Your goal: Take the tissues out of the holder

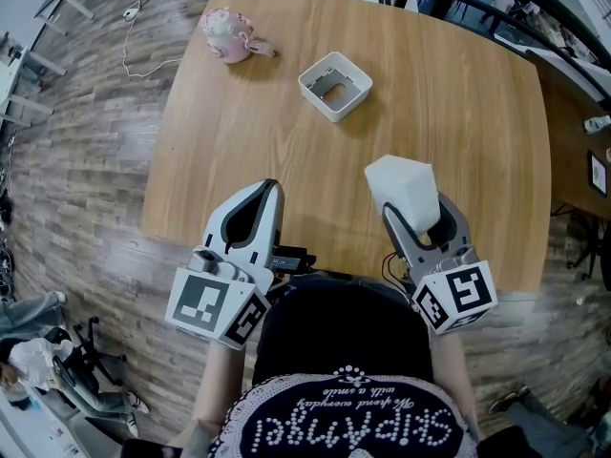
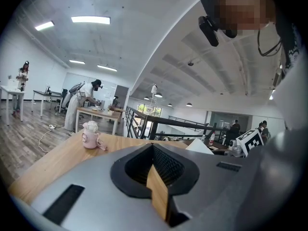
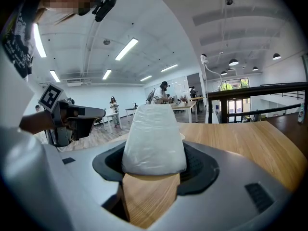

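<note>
Nearest to you, at the near edge of the one wooden table (image 1: 458, 113), are your two grippers, one in each hand, each with one marker cube: two cubes in all, the left cube (image 1: 215, 305) and the right cube (image 1: 456, 296).

Your left gripper (image 1: 267, 191) points away from you over the table's near left part. In the left gripper view its two jaws meet at the tips, with only a thin wedge of table wood showing behind them, and nothing is between them.

Your right gripper (image 1: 420, 219) is on the near right. Its two jaws stand wide and are clamped on the one tissue pack (image 1: 401, 191), a white, plastic-wrapped block. The right gripper view shows the pack seated between the two pads, one pad against each side, with its far end sticking out past the jaw tips. So the pack is out of the holder, in your right gripper, over the near right part of the table. You cannot tell from these views whether it touches the wood.

Farther on, about the middle of the table and well apart from the pack, stands the one holder (image 1: 329, 108), a white square box with rounded corners, open at the top, its grey floor showing.

Farthest, at the far left corner, sits one pink pot (image 1: 227, 34) with a pale lid.
</note>
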{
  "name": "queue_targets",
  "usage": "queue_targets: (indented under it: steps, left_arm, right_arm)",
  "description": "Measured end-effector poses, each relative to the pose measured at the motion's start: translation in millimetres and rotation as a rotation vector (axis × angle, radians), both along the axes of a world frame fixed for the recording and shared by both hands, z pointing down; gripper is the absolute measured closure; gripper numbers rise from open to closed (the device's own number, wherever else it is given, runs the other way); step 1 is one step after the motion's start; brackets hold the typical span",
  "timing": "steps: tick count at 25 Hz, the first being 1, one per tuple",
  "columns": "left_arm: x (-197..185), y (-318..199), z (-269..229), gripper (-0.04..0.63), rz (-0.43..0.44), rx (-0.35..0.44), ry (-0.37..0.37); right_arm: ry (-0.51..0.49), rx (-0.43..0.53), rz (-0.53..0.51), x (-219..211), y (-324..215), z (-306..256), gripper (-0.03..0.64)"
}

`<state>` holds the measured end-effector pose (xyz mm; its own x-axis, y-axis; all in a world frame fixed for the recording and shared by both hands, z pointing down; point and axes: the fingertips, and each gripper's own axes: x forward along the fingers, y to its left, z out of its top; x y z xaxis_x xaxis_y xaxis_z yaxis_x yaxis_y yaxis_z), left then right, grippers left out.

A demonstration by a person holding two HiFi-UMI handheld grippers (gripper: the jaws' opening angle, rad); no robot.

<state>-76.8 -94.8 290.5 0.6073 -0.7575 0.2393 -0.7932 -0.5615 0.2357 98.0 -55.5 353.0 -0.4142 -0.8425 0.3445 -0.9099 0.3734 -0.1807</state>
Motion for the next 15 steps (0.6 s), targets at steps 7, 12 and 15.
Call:
queue_targets:
  steps: [7,12,15]
  left_arm:
    - [-3,7,2,0.591,-0.006,-0.004,-0.004]
    - [-3,13,3,0.591,-0.005,-0.008,-0.007]
    - [-1,16,3,0.591,0.001,-0.004,-0.016]
  right_arm:
    - [0.016,-0.005,-0.007,-2,9,3,0.339]
    - [0.014,-0.009,-0.015,-6,16,5,0.339]
    - [0.015,-0.005,-0.014,-7,20,4,0.339]
